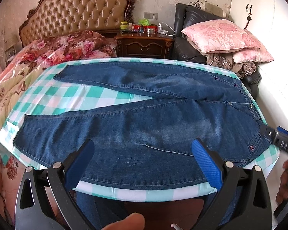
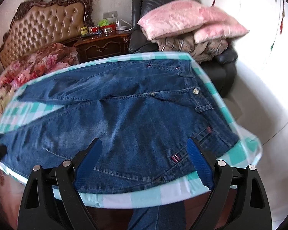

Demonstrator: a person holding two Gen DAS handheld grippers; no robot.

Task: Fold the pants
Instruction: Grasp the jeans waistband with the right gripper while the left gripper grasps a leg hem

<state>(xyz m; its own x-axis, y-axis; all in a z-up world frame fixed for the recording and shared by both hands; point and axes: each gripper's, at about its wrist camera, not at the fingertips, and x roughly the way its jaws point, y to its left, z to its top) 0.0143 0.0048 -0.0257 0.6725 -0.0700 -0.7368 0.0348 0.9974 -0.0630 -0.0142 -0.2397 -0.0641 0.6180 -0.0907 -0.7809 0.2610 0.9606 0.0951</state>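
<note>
Pants [image 1: 144, 126], blue denim, lie flat on the green-check table cloth [image 1: 71, 94], legs splayed toward 9 o'clock, waist at 3.

Left wrist view: left gripper [image 1: 143, 153] wide open, nothing btwn pads, hovering above the near leg by the table's front edge. Bare cloth shows btwn the legs at 9. Right gripper [image 1: 278, 140] enters at 3, near the waistband. Nightstand [image 1: 144, 44] at 12, small jars on top.

Right wrist view: right gripper [image 2: 145, 153] spread wide, empty, above the hip pocket. Cloth margin thin at 6 and 3; open floor [image 2: 259, 105] beyond at 3.
</note>
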